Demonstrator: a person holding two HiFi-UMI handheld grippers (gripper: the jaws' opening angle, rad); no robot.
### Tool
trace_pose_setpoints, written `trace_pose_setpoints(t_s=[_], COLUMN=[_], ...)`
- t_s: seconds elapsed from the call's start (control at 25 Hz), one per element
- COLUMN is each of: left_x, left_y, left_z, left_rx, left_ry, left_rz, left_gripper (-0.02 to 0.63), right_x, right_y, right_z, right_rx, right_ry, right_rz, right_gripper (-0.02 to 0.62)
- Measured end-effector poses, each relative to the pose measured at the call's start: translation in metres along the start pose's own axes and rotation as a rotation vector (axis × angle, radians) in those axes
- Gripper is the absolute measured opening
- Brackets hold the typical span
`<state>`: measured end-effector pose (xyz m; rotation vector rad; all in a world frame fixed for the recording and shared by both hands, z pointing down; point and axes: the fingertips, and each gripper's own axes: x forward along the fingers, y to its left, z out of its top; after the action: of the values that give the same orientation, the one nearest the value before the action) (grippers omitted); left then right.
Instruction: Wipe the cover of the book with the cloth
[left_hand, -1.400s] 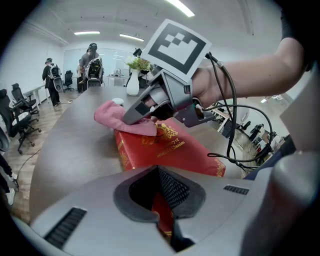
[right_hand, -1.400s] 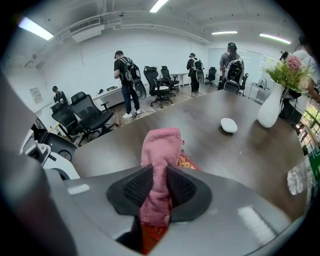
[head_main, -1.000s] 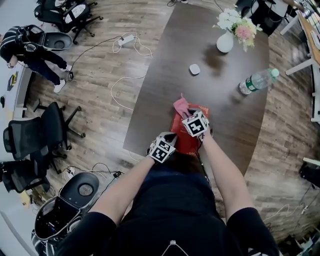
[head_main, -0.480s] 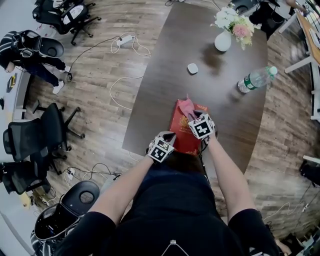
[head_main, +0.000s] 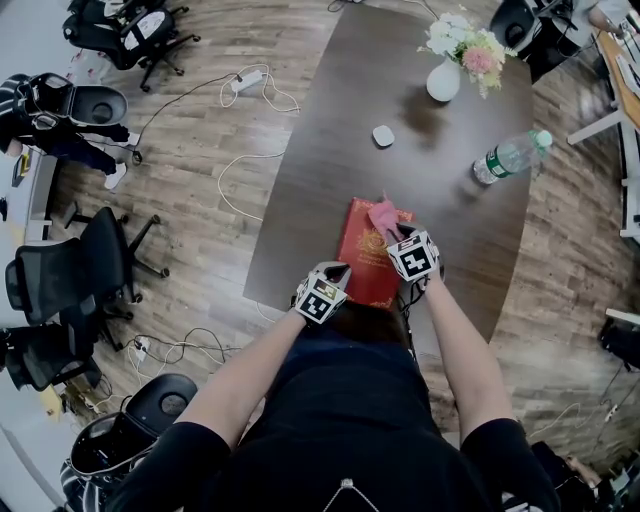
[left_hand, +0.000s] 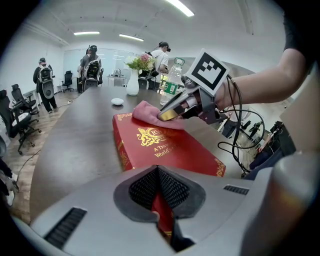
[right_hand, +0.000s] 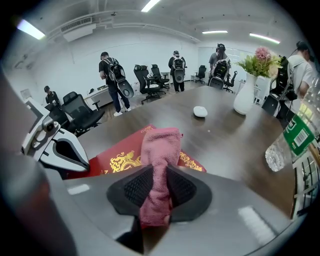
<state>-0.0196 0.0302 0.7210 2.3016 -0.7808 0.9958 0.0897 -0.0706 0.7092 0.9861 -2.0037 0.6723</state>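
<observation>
Head view gives me 1 red book (head_main: 365, 262) flat on the desk (head_main: 400, 100) and 1 pink cloth (head_main: 384, 214) on its far corner. My right gripper (right_hand: 157, 190) reaches forward, fingers pinching the cloth against the cover; my left gripper's (left_hand: 159, 190) fingers seem clamped on the book's near edge.

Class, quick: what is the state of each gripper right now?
Left gripper: closed on the near edge of the red book.
Right gripper: closed on the pink cloth, resting on the book's cover.
</observation>
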Motion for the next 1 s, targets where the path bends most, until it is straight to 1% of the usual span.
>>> trace_pose_setpoints(t_s=[0.08,0.2,0.4,0.68,0.76,0.88,1.0], left_x=[0.001,0.000,0.000,0.001,-0.002,-0.004,-0.005], left_y=[0.001,0.000,0.001,0.003,0.001,0.001,-0.001], left_z=[0.000,-0.002,0.009,-0.001,0.003,0.009,0.008], left_rx=[0.004,0.001,0.023,0.005,0.006,0.008,0.014], left_ry=[-0.004,0.014,-0.023,0.000,0.006,-0.011,0.000], left_rz=[0.000,-0.006,0.003,0.005,0.001,0.005,0.003], left_gripper=[-0.005,-0.005,-0.005,-0.005,-0.005,-0.005,-0.005], right_x=[-0.002,-0.005,-0.007,-0.015,-0.017,-0.021,-0.024], right_y=[-0.004,-0.008,-0.018,-0.026,-0.028,-0.031,-0.032], right_z=[-0.002,-0.006,-0.014,-0.023,-0.025,-0.029,-0.032], right_rx=[0.006,0.011,0.008,0.043,0.053,0.064,0.070], right_ry=[-0.001,-0.002,-0.006,-0.015,-0.014,-0.007,-0.005], right_rz=[-0.006,-0.015,-0.033,-0.048,-0.050,-0.051,-0.052], right_gripper=[0.094,0.094,0.094,0.094,0.094,0.094,0.094])
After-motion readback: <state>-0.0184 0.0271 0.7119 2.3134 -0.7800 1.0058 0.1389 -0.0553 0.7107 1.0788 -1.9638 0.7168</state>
